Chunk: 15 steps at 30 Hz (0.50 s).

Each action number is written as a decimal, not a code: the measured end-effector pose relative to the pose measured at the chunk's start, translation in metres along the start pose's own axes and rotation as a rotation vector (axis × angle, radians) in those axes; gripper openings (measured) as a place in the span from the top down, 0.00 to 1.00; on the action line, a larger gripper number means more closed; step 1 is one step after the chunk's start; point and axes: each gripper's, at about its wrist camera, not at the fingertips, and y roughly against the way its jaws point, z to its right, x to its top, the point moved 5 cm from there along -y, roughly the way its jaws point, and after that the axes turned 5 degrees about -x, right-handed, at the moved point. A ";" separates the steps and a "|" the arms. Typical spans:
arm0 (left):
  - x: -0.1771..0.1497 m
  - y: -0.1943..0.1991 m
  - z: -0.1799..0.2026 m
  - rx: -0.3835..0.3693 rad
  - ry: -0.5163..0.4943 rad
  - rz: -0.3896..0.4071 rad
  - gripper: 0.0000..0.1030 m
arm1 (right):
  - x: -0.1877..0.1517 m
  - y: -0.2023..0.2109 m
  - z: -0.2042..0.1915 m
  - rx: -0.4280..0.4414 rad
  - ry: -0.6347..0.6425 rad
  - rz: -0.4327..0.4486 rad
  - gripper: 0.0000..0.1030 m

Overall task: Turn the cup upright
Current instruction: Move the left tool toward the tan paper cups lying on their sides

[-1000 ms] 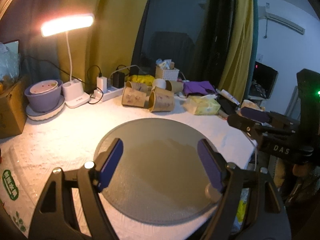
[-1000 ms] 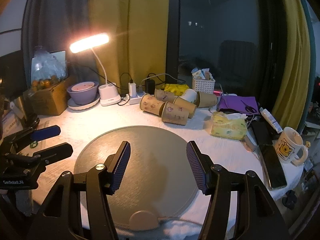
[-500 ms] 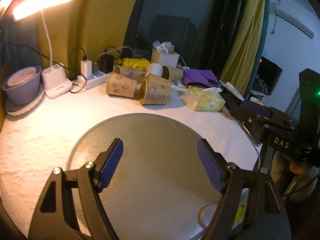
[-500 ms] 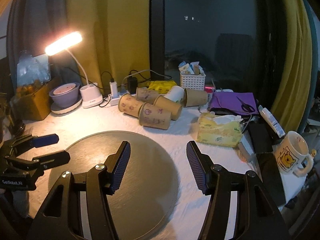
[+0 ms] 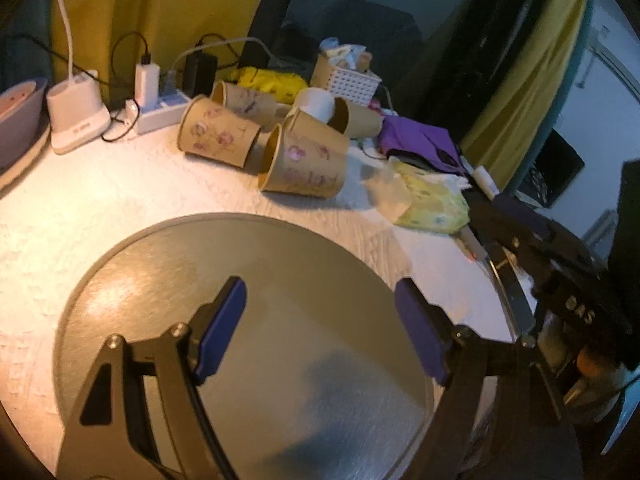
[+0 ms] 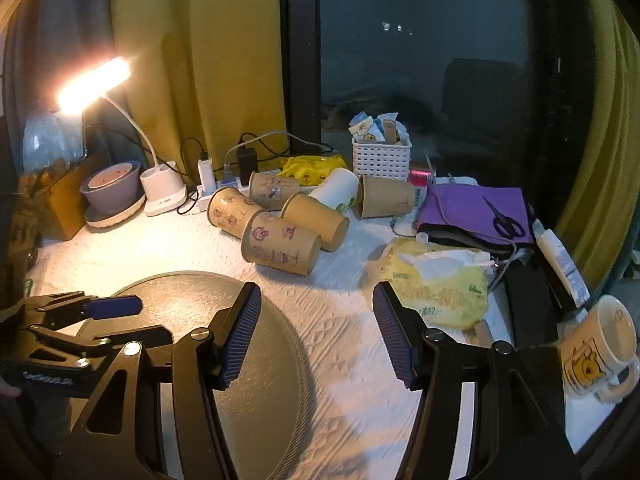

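Several brown paper cups lie on their sides in a cluster at the back of the table. The nearest one, with pink cartoon prints (image 6: pixel 281 242) (image 5: pixel 304 162), lies mouth to the left. A white cup (image 6: pixel 335 195) lies among them. My left gripper (image 5: pixel 320 320) is open and empty above the round grey mat (image 5: pixel 168 272), short of the cups. My right gripper (image 6: pixel 316 332) is open and empty, over the mat's right edge (image 6: pixel 280 320), pointing toward the nearest cup. The left gripper also shows in the right wrist view (image 6: pixel 120 320).
A yellow tissue pack (image 6: pixel 436 284) lies right of the cups. A ceramic mug (image 6: pixel 600 344) stands at the table's right edge. A lamp (image 6: pixel 160 196), power strip (image 6: pixel 208 192), purple bowl (image 6: pixel 112 188), white basket (image 6: pixel 380 156) and purple cloth with scissors (image 6: pixel 476 212) line the back.
Both grippers have moved forward and to the right, toward the cluster of cups. The cups look nearer and larger. Both stay open and empty.
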 end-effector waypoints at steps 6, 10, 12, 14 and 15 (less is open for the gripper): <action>0.015 -0.037 0.003 -0.004 0.086 -0.029 0.24 | 0.006 -0.021 0.016 0.012 0.004 0.000 0.41; 0.023 -0.057 0.004 -0.006 0.127 -0.037 0.24 | 0.008 -0.038 0.030 0.008 0.008 -0.016 0.41; 0.030 -0.065 0.007 0.013 0.117 -0.031 0.24 | 0.009 -0.044 0.035 0.007 0.009 -0.019 0.41; 0.036 -0.074 0.008 0.015 0.123 -0.031 0.24 | 0.012 -0.052 0.040 0.005 0.010 -0.022 0.41; 0.040 -0.079 0.007 0.009 0.141 -0.037 0.24 | 0.014 -0.055 0.042 0.004 0.010 -0.022 0.41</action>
